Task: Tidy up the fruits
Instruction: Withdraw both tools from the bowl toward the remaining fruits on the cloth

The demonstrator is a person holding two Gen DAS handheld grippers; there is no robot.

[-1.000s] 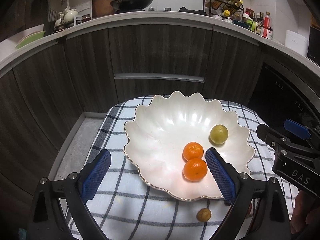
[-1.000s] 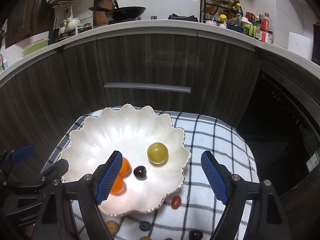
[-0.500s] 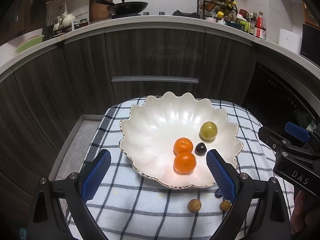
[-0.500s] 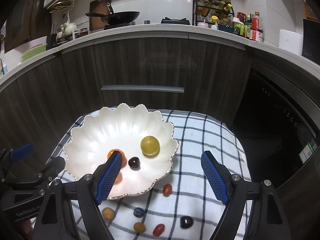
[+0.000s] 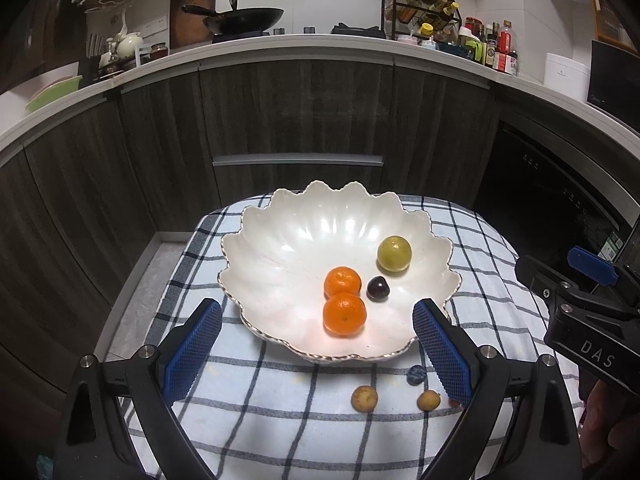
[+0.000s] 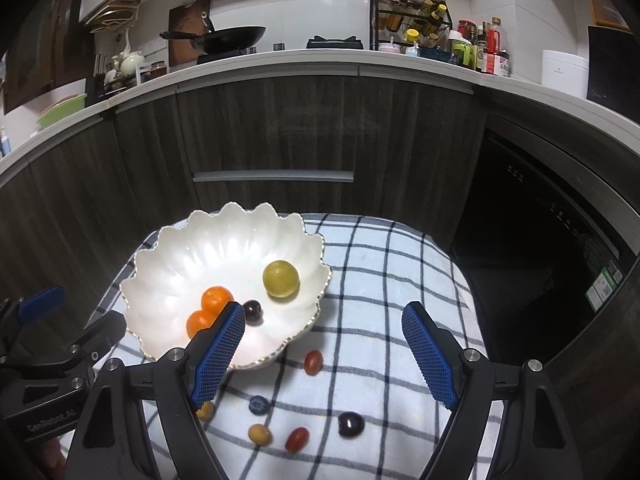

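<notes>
A white scalloped bowl stands on a checked cloth. It holds two oranges, a yellow-green round fruit and a dark cherry. Small fruits lie on the cloth in front: a blueberry, two red cherry tomatoes, a dark cherry and tan longans. My left gripper is open and empty before the bowl. My right gripper is open and empty above the loose fruits.
The checked cloth covers a small table whose edges drop off left and right. Dark cabinets stand behind, under a counter with a wok and bottles. A dark appliance is at the right.
Both grippers have drawn back and up from the bowl, so more cloth and the loose fruits show. A dark cherry now lies in the bowl. Both jaws stayed open.
</notes>
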